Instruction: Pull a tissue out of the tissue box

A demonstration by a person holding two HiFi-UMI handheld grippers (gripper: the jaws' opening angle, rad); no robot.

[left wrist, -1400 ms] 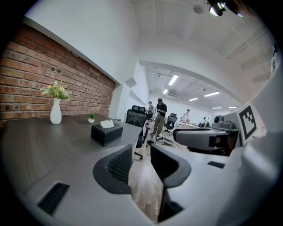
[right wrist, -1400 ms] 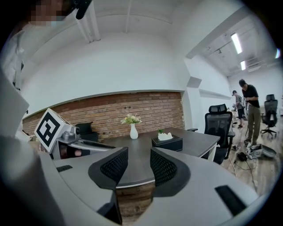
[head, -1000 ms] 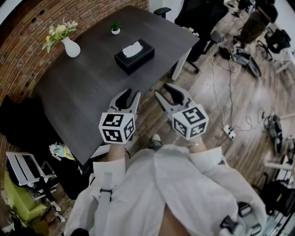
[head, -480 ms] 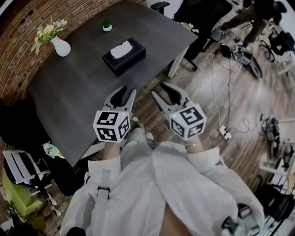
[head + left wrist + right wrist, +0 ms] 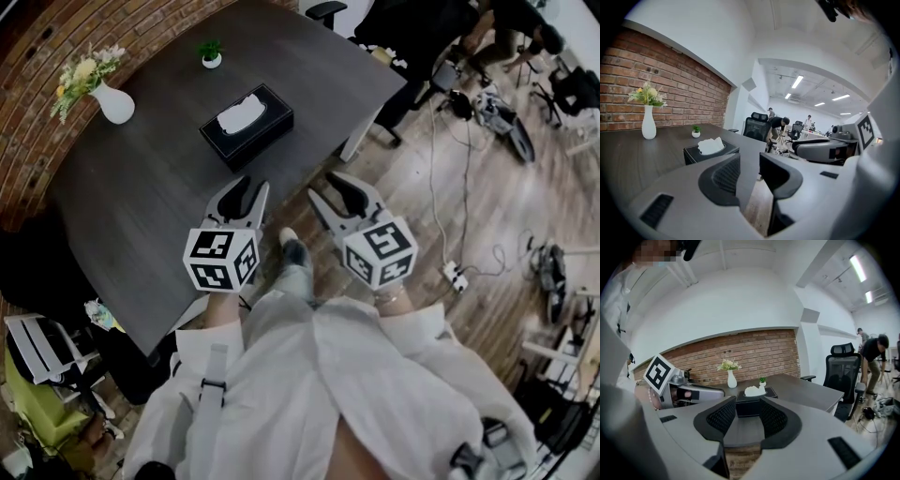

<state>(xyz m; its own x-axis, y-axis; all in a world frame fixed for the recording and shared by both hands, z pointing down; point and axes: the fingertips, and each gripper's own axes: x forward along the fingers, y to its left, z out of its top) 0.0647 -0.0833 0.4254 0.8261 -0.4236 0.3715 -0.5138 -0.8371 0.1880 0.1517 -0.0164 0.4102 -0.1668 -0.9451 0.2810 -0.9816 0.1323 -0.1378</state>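
Leftmost on the dark table [image 5: 141, 187], a white vase [image 5: 114, 105] of flowers stands near the brick wall, and a small potted plant [image 5: 212, 56] sits further along the far edge. Between them and nearer the person lies the black tissue box [image 5: 253, 131], flat on the tabletop, with a white tissue [image 5: 240, 114] puffed up out of its top slot. Nothing touches the box.

Next comes the left gripper [image 5: 250, 187], hanging over the table's near edge and pointing toward the box, well apart from it. In the left gripper view its jaws stand apart with nothing between them; only the table edge and wood floor show through the gap, while the box [image 5: 701, 155] sits off to the left of the jaws.

Beside it, the right gripper [image 5: 329, 190] is held over the wood floor [image 5: 441, 197] just off the table's side. In the right gripper view its jaws are spread wide and empty, and the box [image 5: 749, 406] with its tissue [image 5: 753, 390] shows beyond them, framed in the gap yet far off. At far right a white power strip [image 5: 456, 275] lies on the floor.
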